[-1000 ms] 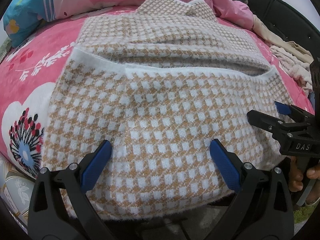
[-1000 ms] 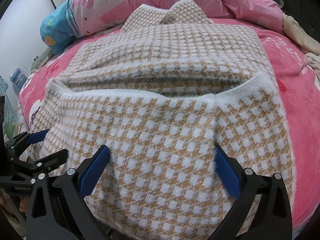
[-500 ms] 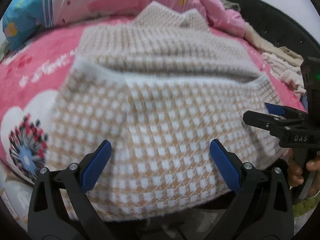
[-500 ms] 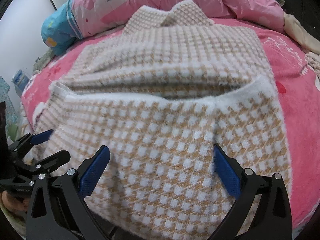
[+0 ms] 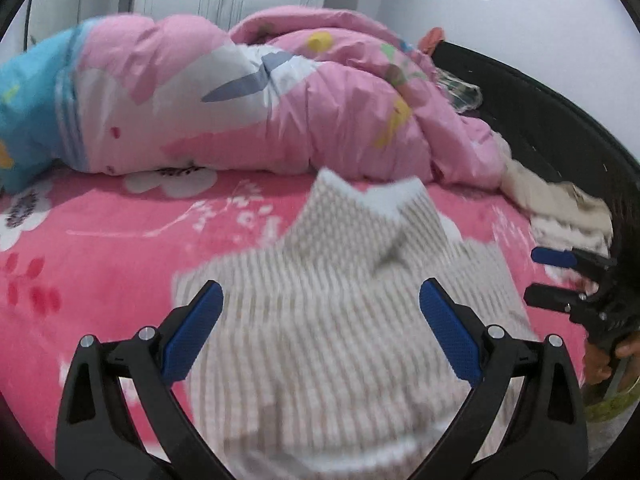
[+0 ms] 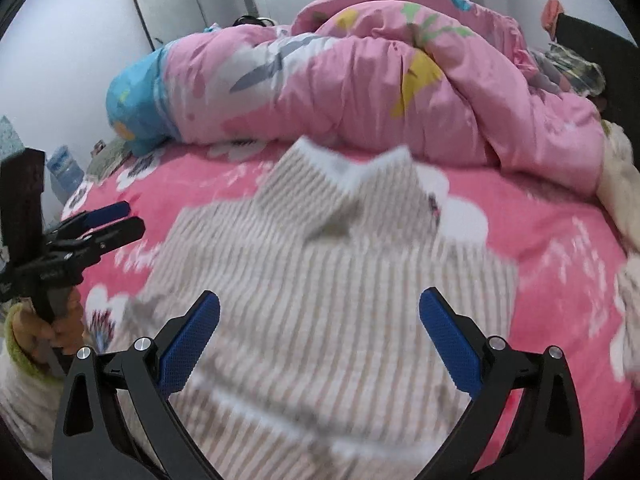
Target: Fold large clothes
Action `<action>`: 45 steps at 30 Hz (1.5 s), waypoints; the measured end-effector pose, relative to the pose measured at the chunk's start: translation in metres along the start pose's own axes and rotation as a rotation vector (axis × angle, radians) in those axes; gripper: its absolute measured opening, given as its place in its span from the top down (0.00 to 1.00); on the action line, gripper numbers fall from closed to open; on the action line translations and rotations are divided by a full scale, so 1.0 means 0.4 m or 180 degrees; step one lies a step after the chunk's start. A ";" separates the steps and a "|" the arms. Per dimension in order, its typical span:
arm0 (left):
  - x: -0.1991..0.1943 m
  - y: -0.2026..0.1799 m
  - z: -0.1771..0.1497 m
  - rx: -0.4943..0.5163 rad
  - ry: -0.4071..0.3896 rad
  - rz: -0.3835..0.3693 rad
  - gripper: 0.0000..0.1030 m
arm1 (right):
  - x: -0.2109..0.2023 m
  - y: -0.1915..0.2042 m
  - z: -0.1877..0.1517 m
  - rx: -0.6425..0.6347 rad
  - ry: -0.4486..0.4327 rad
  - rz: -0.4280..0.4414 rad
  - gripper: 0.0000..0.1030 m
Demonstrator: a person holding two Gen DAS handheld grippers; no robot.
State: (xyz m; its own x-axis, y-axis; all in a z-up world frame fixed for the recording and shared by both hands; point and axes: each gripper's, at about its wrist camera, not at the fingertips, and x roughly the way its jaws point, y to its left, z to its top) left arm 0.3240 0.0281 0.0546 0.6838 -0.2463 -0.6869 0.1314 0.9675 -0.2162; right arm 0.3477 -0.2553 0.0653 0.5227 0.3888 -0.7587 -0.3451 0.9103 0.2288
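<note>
Only the right wrist view shows a grey cabinet [image 6: 192,0] by the wall and the person's hand [image 6: 60,320] in a green cuff; the left wrist view alone shows pale clothes [image 5: 560,208] by the dark bed frame [image 5: 560,120]; the blurred checked sweater [image 5: 340,320] lies on the pink bedsheet [image 5: 100,260], collar pointing away towards the duvet [image 5: 240,100], long axis running straight ahead; it spreads below and between the 2 spread fingers of the left gripper [image 5: 320,328] and right gripper [image 6: 320,332], neither clamping it.

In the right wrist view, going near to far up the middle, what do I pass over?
Right gripper → checked sweater → pink floral bedsheet → bunched pink duvet → white wall.
</note>
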 end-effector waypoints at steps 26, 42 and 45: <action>0.317 -0.042 0.198 -0.0144 0.0512 -0.0462 0.89 | 0.207 -0.151 0.178 0.0505 0.0342 0.0194 0.86; 0.150 -0.051 -0.131 0.0496 0.0683 -0.0404 0.84 | -0.078 -0.037 -0.057 -0.0176 -0.0032 0.0356 0.70; 0.143 -0.049 -0.136 0.0494 0.0642 -0.0393 0.82 | -0.052 -0.005 0.005 -0.0096 -0.0116 0.0657 0.70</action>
State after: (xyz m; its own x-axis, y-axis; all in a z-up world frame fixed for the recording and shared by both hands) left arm 0.3215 -0.0079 -0.0183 0.5010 -0.3544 -0.7895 0.3239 0.9228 -0.2086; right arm 0.3391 -0.2651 0.0818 0.4662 0.5721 -0.6748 -0.4707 0.8063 0.3584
